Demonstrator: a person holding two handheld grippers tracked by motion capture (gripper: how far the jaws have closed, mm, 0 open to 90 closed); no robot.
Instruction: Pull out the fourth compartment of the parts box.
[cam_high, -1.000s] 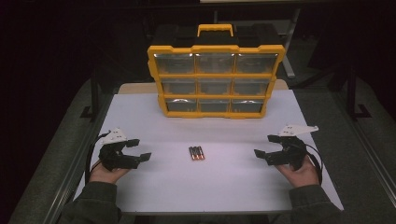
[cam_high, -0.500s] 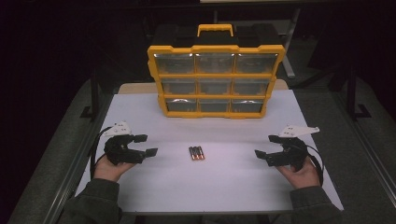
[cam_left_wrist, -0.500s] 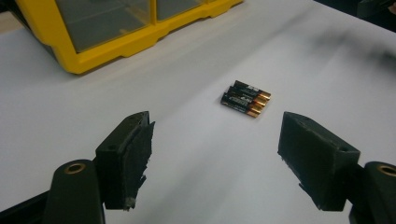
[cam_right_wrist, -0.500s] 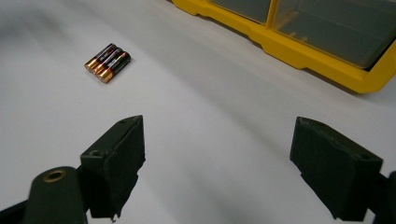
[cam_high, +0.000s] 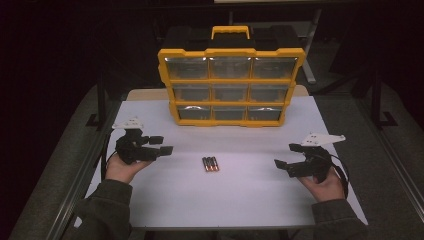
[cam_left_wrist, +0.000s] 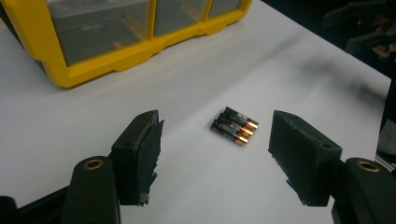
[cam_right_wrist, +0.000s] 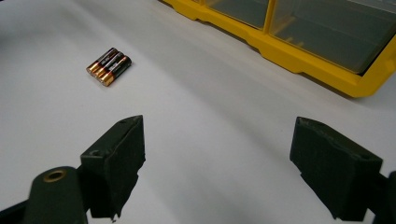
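Three black and copper batteries (cam_high: 210, 164) lie side by side in the middle of the white table top (cam_high: 240, 195). They also show ahead of the left jaws (cam_left_wrist: 234, 125) and far left of the right jaws (cam_right_wrist: 108, 66). A yellow organizer with clear drawers (cam_high: 230, 86) stands upright at the back of the table. My left gripper (cam_high: 161, 144) is held open to the left of the batteries, raised off the table, nothing between its jaws (cam_left_wrist: 215, 158). My right gripper (cam_high: 286, 157) is open to the right of them, also with nothing in it (cam_right_wrist: 215, 163).
The organizer's bottom drawers (cam_left_wrist: 98, 28) sit just beyond the left gripper, and its lower corner (cam_right_wrist: 327, 51) lies ahead of the right one. Dark floor and table legs surround the table. A person's hands and sleeves (cam_high: 107, 205) come in at the bottom.
The left gripper has risen and moved away from the near edge toward the organizer, turning its jaws toward the batteries. The right gripper has barely moved.
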